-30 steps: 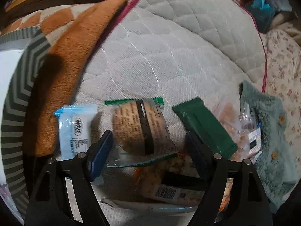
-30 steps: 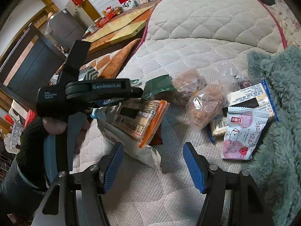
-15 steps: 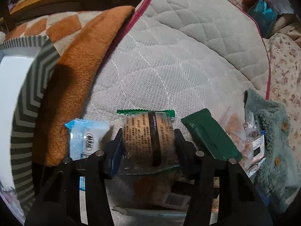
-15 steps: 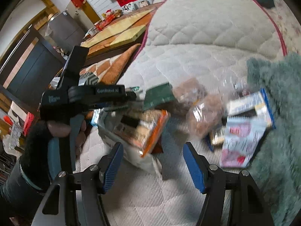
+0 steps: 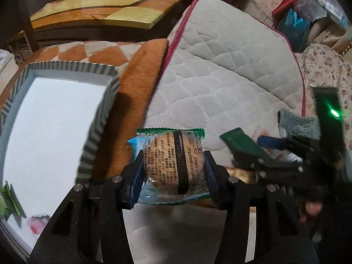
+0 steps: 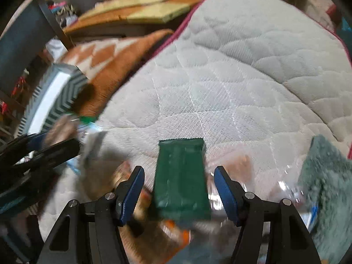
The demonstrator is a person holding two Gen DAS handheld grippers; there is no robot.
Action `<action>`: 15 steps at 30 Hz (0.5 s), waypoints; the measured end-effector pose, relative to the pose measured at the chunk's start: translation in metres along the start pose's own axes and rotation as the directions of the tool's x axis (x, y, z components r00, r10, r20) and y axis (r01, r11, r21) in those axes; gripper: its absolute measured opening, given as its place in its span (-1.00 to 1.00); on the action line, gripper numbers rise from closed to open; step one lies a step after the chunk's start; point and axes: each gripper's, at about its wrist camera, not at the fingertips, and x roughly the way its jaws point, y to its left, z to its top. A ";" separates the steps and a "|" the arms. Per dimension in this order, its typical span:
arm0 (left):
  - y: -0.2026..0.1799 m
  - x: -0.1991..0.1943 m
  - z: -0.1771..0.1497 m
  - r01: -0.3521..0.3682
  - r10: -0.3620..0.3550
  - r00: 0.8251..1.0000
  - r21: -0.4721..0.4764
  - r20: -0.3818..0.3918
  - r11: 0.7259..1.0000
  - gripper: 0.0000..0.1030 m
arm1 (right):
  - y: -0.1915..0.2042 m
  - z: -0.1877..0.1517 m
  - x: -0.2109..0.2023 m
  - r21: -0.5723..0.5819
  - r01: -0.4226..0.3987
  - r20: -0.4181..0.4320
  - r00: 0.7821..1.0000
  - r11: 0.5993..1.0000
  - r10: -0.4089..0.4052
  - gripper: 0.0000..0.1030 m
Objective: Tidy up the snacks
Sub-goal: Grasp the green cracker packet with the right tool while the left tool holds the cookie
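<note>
Left tongs [image 5: 172, 172]: black plastic frame, triangular cutouts in the arms, silver screw heads at the joints, blue pads [image 5: 136, 176]. Right tongs [image 6: 179, 194]: same black frame, silver screws, blue pads [image 6: 224, 194]; its body carries a lit green LED. Bare fingertip skin on the handle.

We see the right gripper [image 6: 179, 194] with its jaws spread, one on each side of a dark green packet [image 6: 181, 178] lying on the quilted mattress [image 6: 231, 77]; neither jaw touches it. Blurred snack bags surround the near end of the packet. At far left stands a zigzag-patterned box [image 6: 63, 96] on an orange blanket [image 6: 114, 59]. The left gripper [image 6: 35, 154] enters from the left, blurred. A teal fleece [image 6: 325, 180] lies at right.
</note>
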 end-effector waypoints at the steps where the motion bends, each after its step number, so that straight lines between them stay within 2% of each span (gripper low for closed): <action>1: 0.001 -0.001 -0.003 -0.001 0.001 1.000 0.004 0.001 1.000 -0.03 | 0.001 0.002 0.005 -0.015 -0.003 -0.016 1.000 1.000 0.002 0.17; 3: 0.001 -0.001 -0.007 -0.001 0.001 1.000 0.012 -0.002 1.000 -0.03 | 0.008 0.003 0.014 -0.063 0.021 -0.049 0.998 0.998 -0.024 -0.05; 4: 0.003 -0.002 -0.008 -0.004 0.004 1.000 0.014 -0.002 1.000 -0.03 | 0.009 0.003 0.018 -0.082 0.041 -0.061 0.997 0.996 -0.046 -0.08; 10: 0.012 -0.006 -0.017 -0.016 0.016 1.000 0.000 -0.002 1.000 -0.03 | 0.001 -0.001 0.000 -0.036 0.021 -0.012 1.000 0.999 -0.021 -0.25; 12: 0.014 -0.012 -0.020 -0.023 0.023 1.000 -0.005 0.008 1.000 -0.03 | 0.002 -0.004 -0.016 -0.029 0.011 0.025 1.000 1.000 -0.010 -0.58; 15: 0.016 -0.017 -0.024 -0.031 0.031 0.999 -0.006 0.012 1.000 -0.03 | 0.007 -0.008 -0.029 -0.021 -0.026 0.047 0.999 0.999 0.027 -0.59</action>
